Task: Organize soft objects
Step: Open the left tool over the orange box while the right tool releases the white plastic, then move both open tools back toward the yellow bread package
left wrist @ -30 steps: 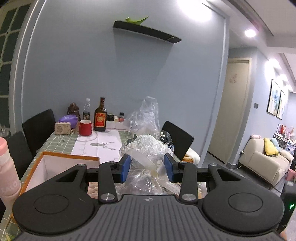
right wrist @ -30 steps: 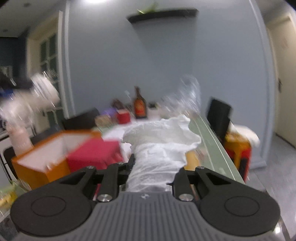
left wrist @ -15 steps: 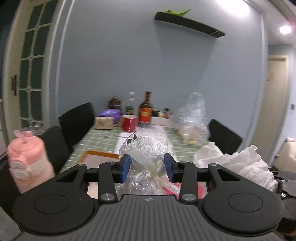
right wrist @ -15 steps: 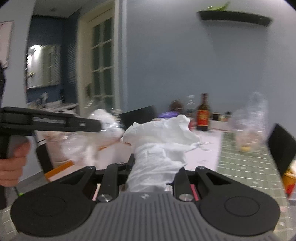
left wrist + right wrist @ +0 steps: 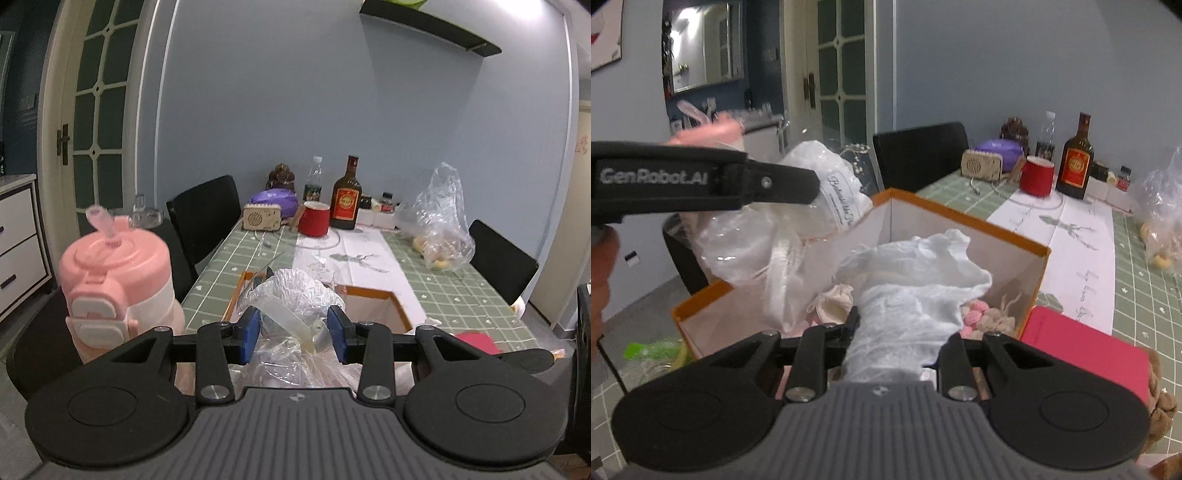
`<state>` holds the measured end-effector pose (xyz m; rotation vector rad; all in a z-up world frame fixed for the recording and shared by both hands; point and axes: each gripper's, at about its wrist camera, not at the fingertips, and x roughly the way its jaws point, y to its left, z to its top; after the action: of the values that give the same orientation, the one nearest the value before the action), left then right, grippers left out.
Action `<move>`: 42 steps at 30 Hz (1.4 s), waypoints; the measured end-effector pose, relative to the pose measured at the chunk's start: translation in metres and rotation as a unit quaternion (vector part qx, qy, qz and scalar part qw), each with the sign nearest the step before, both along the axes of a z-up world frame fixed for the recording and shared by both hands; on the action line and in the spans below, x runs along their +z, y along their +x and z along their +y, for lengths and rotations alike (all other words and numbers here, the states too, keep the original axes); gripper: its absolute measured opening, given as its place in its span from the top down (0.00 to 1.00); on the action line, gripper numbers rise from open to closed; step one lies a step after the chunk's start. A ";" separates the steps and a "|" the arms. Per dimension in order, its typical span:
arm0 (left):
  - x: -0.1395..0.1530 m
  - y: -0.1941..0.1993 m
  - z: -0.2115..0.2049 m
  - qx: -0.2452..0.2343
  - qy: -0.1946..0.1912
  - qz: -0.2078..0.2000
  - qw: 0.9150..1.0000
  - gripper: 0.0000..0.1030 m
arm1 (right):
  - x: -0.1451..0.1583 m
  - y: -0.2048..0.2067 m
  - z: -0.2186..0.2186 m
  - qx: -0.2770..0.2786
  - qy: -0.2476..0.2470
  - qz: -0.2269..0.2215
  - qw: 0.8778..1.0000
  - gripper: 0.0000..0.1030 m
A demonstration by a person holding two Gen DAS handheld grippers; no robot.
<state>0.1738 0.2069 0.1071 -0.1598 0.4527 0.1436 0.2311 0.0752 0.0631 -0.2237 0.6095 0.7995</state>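
Left fingers (image 5: 293, 334) clamping clear bag (image 5: 288, 295), right fingers (image 5: 897, 328) gripping white cloth (image 5: 912, 280) above orange box (image 5: 960, 218)

Your right gripper (image 5: 895, 334) clamps a white cloth (image 5: 908, 291) above the orange box (image 5: 964, 218). Your left gripper (image 5: 701, 182) holds a clear bag (image 5: 798, 229) over the box's left side. A red lid (image 5: 1082, 350) lies beside the box.

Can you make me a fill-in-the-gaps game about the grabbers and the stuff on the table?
1. The right hand-held gripper is squeezing a crumpled ____ cloth.
2. The left hand-held gripper holds a clear plastic ____.
3. Both hang over a box with an ____ rim.
4. The mug beside the brown bottle is ____.

Missing words: white; bag; orange; red
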 end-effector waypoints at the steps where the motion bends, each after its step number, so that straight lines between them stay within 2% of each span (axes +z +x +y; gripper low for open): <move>1: -0.002 0.003 0.001 0.002 0.003 0.007 1.000 0.56 | -0.002 0.000 0.005 -0.003 -0.003 0.000 1.000 0.74; 4: -0.008 0.011 0.002 0.002 0.009 0.020 1.000 0.56 | -0.002 0.000 0.003 -0.005 -0.001 -0.008 1.000 0.69; 6: -0.014 0.017 0.003 0.002 0.009 0.032 0.999 0.56 | 0.001 -0.001 0.001 -0.005 0.001 -0.013 1.000 0.57; 9: -0.023 0.025 0.003 0.001 0.013 0.047 0.999 0.56 | 0.003 -0.005 -0.001 -0.013 -0.006 -0.034 0.999 0.34; 11: -0.028 0.028 0.000 -0.002 0.027 0.054 0.998 0.54 | 0.004 -0.005 -0.003 -0.018 -0.009 -0.047 0.999 0.28; 13: -0.032 0.031 -0.004 -0.003 0.044 0.054 0.998 0.50 | 0.006 -0.006 -0.007 -0.021 -0.007 -0.047 0.999 0.28; 15: -0.035 0.031 -0.008 -0.004 0.054 0.053 0.997 0.33 | 0.008 -0.009 -0.013 -0.019 0.001 -0.046 0.999 0.28; 18: -0.035 0.027 -0.014 -0.027 0.051 0.050 0.997 0.14 | 0.011 -0.015 -0.020 -0.017 0.005 -0.050 0.999 0.28; 24: -0.027 0.013 -0.023 -0.018 0.079 0.040 0.996 0.13 | 0.017 -0.026 -0.032 -0.015 0.010 -0.061 0.998 0.28; 32: -0.015 -0.020 -0.027 -0.018 0.059 0.016 0.998 0.13 | 0.022 -0.044 -0.048 -0.025 0.025 -0.067 0.997 0.27; 34: -0.014 -0.028 -0.030 -0.025 0.052 0.013 0.998 0.16 | 0.024 -0.051 -0.055 -0.031 0.031 -0.070 0.997 0.27; 38: -0.013 -0.048 -0.046 -0.038 0.072 -0.013 0.997 0.19 | 0.026 -0.067 -0.071 -0.043 0.040 -0.077 0.995 0.27; 42: -0.016 -0.068 -0.054 -0.052 0.050 -0.031 0.997 0.19 | 0.026 -0.088 -0.091 -0.057 0.044 -0.087 0.994 0.27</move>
<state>0.1057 0.1526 0.0912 -0.0425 0.3912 0.0585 0.1430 -0.0159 0.0896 -0.1734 0.4182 0.6868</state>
